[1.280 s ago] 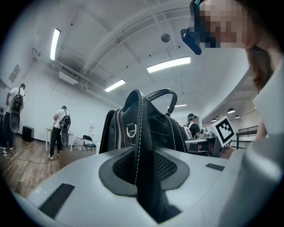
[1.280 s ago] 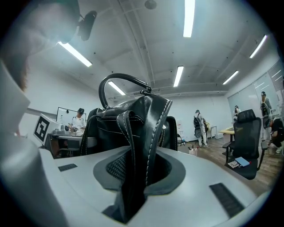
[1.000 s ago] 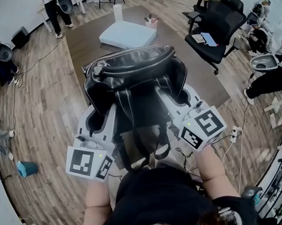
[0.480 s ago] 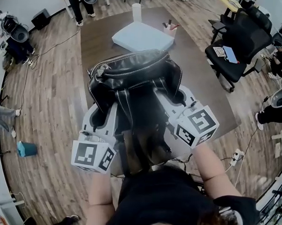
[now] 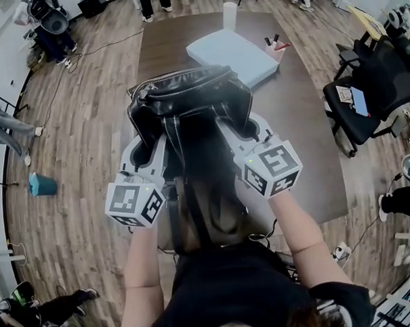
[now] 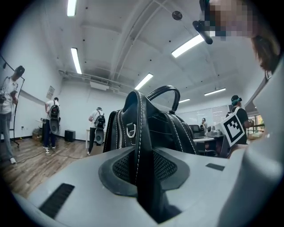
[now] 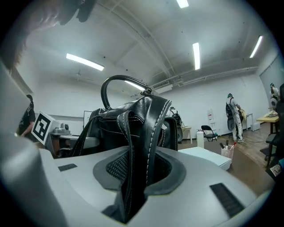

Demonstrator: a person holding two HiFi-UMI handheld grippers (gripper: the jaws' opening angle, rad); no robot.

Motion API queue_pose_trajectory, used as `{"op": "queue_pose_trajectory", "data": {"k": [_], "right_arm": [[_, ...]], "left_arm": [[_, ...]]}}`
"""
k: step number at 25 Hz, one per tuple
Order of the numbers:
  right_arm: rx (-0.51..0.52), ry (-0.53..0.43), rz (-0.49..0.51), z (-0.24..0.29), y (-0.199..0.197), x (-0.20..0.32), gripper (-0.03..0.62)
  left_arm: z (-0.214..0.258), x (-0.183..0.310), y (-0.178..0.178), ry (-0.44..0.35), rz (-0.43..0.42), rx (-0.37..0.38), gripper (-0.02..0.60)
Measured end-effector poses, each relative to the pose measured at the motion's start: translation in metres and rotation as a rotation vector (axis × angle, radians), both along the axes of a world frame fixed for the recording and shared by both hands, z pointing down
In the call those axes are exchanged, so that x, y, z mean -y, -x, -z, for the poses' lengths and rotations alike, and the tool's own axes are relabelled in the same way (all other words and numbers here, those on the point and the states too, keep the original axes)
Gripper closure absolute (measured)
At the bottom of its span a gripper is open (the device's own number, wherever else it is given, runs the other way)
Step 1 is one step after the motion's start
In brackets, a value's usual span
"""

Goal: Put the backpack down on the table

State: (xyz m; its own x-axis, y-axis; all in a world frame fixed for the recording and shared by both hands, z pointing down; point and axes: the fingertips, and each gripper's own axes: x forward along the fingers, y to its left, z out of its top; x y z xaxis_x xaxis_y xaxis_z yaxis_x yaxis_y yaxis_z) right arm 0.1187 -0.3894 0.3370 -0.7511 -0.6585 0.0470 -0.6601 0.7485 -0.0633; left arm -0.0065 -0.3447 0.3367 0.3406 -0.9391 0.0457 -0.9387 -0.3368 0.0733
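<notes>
You are gripping the black backpack [image 5: 190, 104] by its two straps, one in each gripper.

Your left gripper [image 6: 145, 175] is clamping its jaws on one black stitched strap [image 6: 143, 133], and your right gripper [image 7: 133, 181] is pinching the other strap [image 7: 153, 133] the same way. The backpack is standing upright just beyond both sets of jaws at your 12 o'clock, its carry handle [image 6: 164, 91] arching on top. It is hanging over the near left part of the brown table [image 5: 302, 123]; you cannot tell whether its base is touching. Farther out on the table a pale flat box [image 5: 230, 55] is lying, with a pen cup [image 5: 274, 47] at its 2 o'clock.
</notes>
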Motion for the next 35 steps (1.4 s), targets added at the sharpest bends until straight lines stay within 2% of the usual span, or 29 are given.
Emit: {"op": "queue_pose_trajectory", "data": {"k": [6,13,16,21,25,35], "right_arm": [[-0.024,0.003,0.058,-0.022,0.025,0.028,0.490],[-0.026,0.024,0.071,-0.040,0.039,0.047,0.490],[-0.039,0.009,0.085,-0.043,0.047,0.047,0.490],[-0.041,0.025,0.102,-0.051,0.050,0.051,0.488],[-0.041,0.031,0.107,-0.056,0.050,0.049,0.473],[-0.089,0.030,0.093,-0.058,0.044,0.047,0.407]], "left_arm": [[-0.025,0.023,0.023,0.005,0.066,0.006,0.485],[-0.041,0.041,0.036,-0.010,0.099,0.059,0.486],[-0.048,0.045,0.044,-0.016,0.110,0.055,0.486],[-0.056,0.047,0.048,-0.010,0.090,0.021,0.482],[-0.062,0.045,0.053,0.005,0.098,-0.011,0.453],[-0.064,0.040,0.054,0.046,0.056,-0.006,0.414]]}}
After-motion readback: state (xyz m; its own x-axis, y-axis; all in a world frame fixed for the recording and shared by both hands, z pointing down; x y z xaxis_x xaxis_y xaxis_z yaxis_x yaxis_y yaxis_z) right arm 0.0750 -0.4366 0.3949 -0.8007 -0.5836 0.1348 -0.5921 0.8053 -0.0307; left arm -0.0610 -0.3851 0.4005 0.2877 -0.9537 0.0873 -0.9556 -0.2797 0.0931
